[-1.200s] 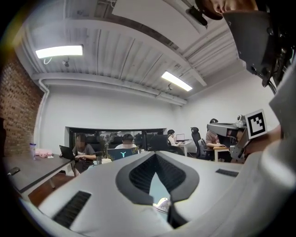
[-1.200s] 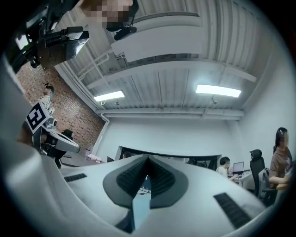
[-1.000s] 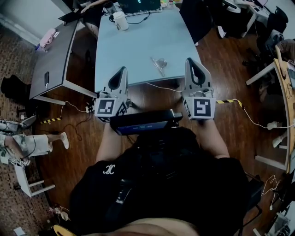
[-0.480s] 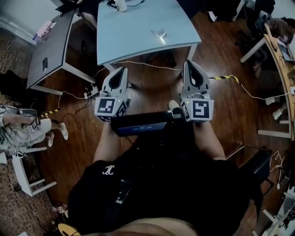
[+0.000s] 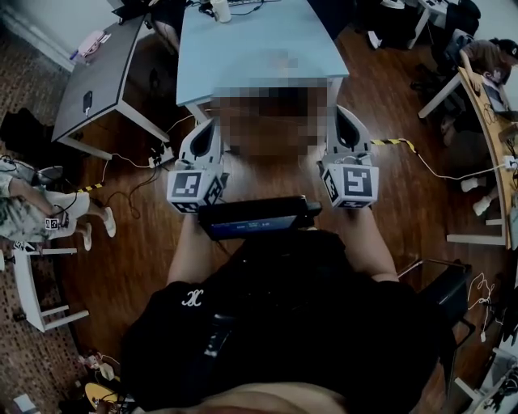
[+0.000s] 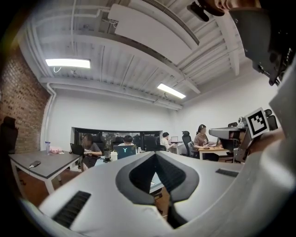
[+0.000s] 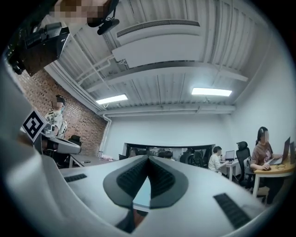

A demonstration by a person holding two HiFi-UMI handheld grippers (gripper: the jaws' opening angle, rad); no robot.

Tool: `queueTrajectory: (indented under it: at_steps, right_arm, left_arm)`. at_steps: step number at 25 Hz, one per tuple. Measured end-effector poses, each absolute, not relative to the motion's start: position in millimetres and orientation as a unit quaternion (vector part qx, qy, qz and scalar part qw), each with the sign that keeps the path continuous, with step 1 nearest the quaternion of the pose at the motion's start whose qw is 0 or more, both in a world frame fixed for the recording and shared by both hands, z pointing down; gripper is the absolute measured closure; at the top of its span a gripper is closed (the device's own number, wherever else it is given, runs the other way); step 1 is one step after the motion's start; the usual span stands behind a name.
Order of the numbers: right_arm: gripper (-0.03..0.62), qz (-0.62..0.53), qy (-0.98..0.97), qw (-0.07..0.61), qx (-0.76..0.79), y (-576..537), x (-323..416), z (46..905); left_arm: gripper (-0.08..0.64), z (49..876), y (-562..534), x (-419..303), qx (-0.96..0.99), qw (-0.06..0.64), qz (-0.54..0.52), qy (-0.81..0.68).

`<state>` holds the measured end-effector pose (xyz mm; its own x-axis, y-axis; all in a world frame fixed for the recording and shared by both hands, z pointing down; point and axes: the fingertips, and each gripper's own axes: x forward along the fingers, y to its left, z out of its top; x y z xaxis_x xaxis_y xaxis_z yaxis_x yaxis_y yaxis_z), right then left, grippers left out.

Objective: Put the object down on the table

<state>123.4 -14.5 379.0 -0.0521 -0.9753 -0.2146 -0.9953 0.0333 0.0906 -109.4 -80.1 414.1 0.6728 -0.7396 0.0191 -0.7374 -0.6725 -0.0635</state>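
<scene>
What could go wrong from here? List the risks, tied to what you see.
1. The left gripper and right gripper are both shut with nothing between the jaws, so there may be nothing to put down.
2. A taped cable lies on the floor near the table; stepping forward could snag it.

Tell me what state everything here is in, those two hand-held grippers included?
Left hand-held gripper: shut, nothing between its jaws.
Right hand-held gripper: shut, empty too.
Blue table: ahead of both grippers, untouched.
White cup: upright on the table's far end.
Laptop: open, screen lit.
</scene>
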Motion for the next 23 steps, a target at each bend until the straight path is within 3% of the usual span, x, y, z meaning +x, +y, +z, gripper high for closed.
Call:
queueTrajectory:
  at_steps: [10, 23]
  right_arm:
    - [0.617, 0.107, 0.729, 0.039, -0.675, 14, 167, 372]
    - [0.617, 0.112, 0.74, 0.04, -0.662, 29, 169, 366]
  left_arm:
    - [0.568, 405, -39, -70, -0.909, 0.014, -0.011, 0.417]
    - [0.569, 398, -21, -69, -0.902, 0.02, -0.015, 0.43]
